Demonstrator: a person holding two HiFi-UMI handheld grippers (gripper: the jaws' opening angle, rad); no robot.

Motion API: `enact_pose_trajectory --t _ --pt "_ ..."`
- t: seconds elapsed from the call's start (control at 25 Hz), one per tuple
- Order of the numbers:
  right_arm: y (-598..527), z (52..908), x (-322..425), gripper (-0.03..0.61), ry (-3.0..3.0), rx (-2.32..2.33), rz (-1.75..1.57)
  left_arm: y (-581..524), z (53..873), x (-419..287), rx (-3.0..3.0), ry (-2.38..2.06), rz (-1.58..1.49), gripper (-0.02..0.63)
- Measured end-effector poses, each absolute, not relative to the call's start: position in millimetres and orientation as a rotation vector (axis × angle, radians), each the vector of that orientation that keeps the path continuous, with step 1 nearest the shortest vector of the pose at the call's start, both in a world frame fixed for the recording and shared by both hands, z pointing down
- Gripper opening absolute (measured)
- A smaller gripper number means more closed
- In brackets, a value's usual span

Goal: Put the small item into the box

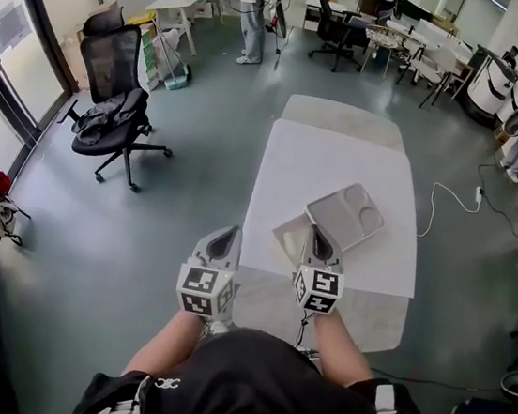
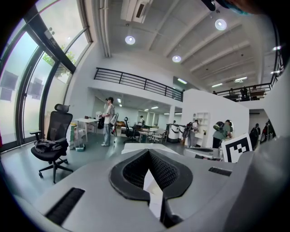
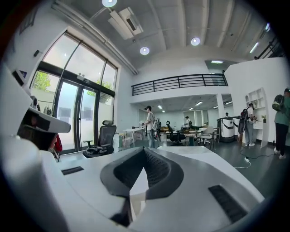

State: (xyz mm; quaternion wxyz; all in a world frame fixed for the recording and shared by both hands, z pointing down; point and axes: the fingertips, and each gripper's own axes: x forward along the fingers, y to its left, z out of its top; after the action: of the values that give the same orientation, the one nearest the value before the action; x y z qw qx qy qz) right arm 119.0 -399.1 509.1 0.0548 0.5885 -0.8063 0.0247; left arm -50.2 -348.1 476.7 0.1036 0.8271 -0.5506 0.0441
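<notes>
From the head view, the person is holding the left gripper (image 1: 226,239) and the right gripper (image 1: 317,244) up near the chest, over the near edge of the white counter (image 1: 341,155). The grey box (image 1: 345,215) is lying on the counter just beyond the right gripper. A paler flat piece (image 1: 286,233) lies beside it, partly hidden. I am not finding the small item anywhere.

In the left gripper view, the fingers (image 2: 131,170) are clenched tip to tip, grasping nothing.

The right gripper view shows the same: fingers (image 3: 159,172) clenched and empty.

To my eye the pick is not yet made. Next the person needs to locate the item, lower a gripper and release its fingers.

An office chair (image 1: 111,106) and a floor cable (image 1: 450,193) sit well apart, blocking nothing.
</notes>
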Motion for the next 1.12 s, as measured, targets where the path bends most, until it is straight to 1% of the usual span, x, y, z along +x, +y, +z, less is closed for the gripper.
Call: enact_pose_trajectory --t 0.28,0.64,1.12 --pt "-371.3 479.4 133.4 0.012 -2.515 1.834 0.029 -348.6 478.8 -34.9 2.465 -1.590 0.134 0.005" --pt "-359.9 473.5 139.1 0.012 -2.478 1.863 -0.022 -345.0 479.5 -28.4 2.485 -1.560 0.123 0.006" --pt "-359.1 472.8 131.7 0.012 -2.465 1.852 -0.024 -342.3 479.9 -36.7 2.478 -1.559 0.124 0.005"
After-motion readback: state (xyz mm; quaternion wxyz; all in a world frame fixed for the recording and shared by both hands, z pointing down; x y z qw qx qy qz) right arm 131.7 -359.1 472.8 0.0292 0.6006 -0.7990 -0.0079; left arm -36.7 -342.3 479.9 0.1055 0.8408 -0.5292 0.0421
